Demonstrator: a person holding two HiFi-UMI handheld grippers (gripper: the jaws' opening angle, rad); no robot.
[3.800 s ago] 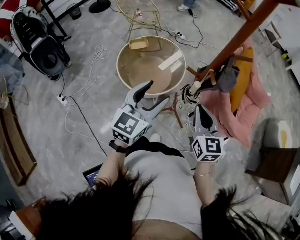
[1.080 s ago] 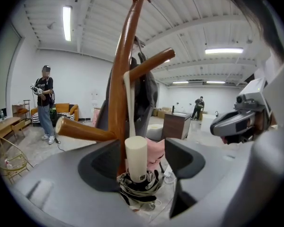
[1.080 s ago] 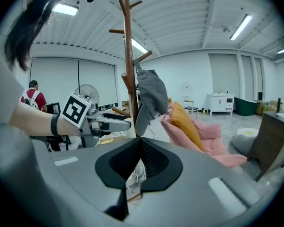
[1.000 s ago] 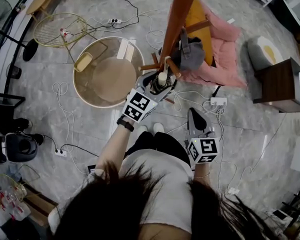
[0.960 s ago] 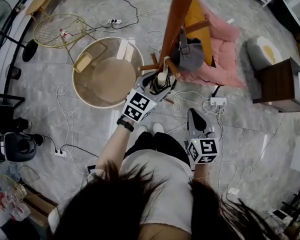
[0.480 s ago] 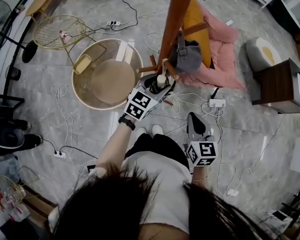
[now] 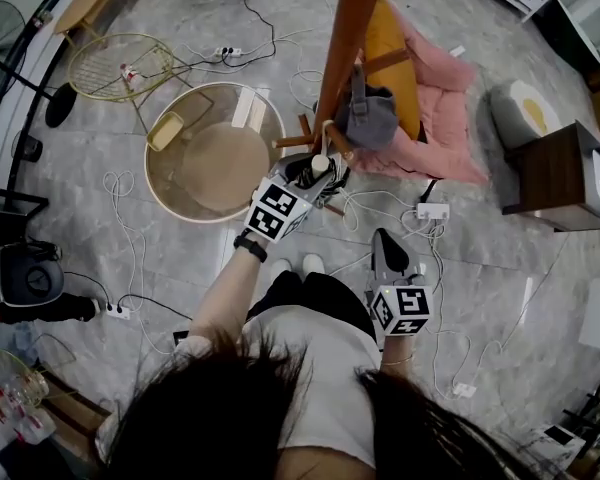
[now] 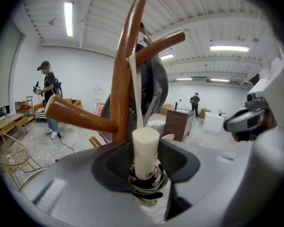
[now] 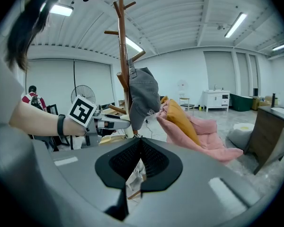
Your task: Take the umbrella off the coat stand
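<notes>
The umbrella [image 8: 144, 186] hangs upright, long axis vertical: cream handle [image 8: 146, 150] points up, folded black-white canopy is below. Its strap [image 8: 136, 93] runs up to an upper peg [image 8: 158, 44] of the coat stand [image 8: 125, 70]. A lower peg [image 8: 78, 119] sticks out just to the left and a grey cap [image 8: 156, 86] hangs close behind; toward you there is open room. Your L gripper [image 7: 310, 176] has the handle btw. its jaws: they have just been closing, and both pads lie against it. Your R gripper [image 9: 141, 148] hangs low near your body, well apart, jaws together, holding nothing.
</notes>
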